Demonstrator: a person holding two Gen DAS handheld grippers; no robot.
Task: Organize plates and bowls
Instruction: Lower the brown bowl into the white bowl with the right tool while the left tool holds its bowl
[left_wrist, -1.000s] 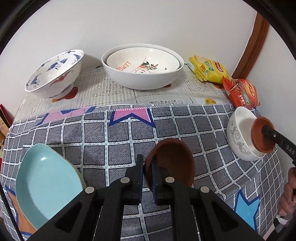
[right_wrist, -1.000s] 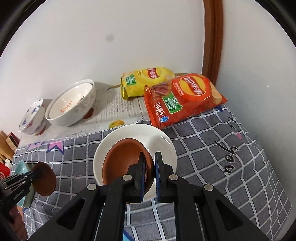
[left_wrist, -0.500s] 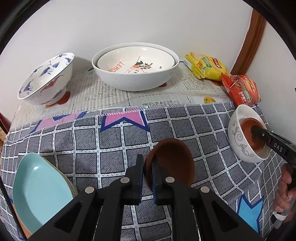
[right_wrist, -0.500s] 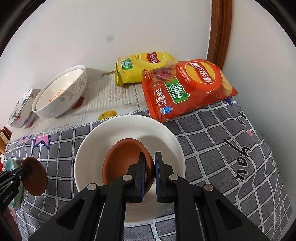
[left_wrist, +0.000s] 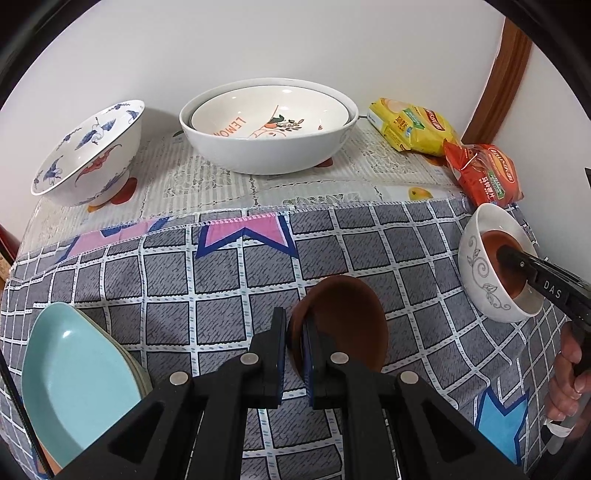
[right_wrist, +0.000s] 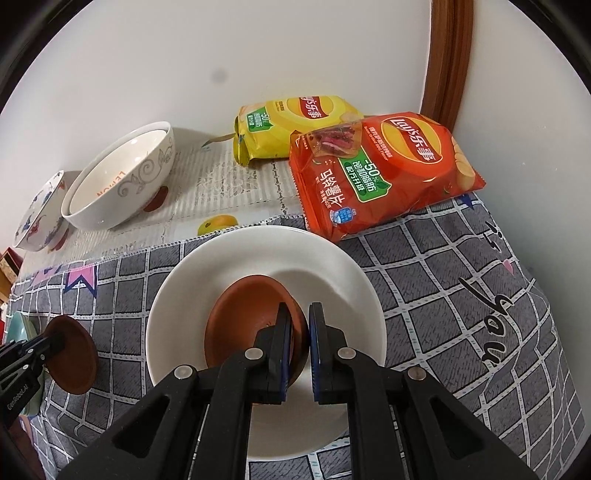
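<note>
Two small brown dishes are occupying us at once, one in each hand-held gripper. With the left hand-held gripper (left_wrist: 293, 332) we are pinching the rim of the first brown dish (left_wrist: 347, 321) between nearly closed fingers, holding it tilted on edge above the checked cloth (left_wrist: 221, 273) near the front edge of the table. With the right hand-held gripper (right_wrist: 299, 328) we are gripping the rim of the second brown dish (right_wrist: 247, 317), fingers drawn close on either side of it, and that dish is sitting inside the white scroll-patterned bowl (right_wrist: 332, 266) at the right edge of the table. Along the back edge we are seeing a blue-and-white crane bowl (left_wrist: 92, 155) toward the left corner and a large white bowl (left_wrist: 269, 147) with a lemon-print bowl (left_wrist: 273, 114) nested inside it. A stack of teal plates (left_wrist: 74, 373) is resting at the front left corner. Toward the back right corner, a yellow chip bag (right_wrist: 295, 125) and a red chip bag (right_wrist: 384, 173) are lying side by side, touching.
</note>
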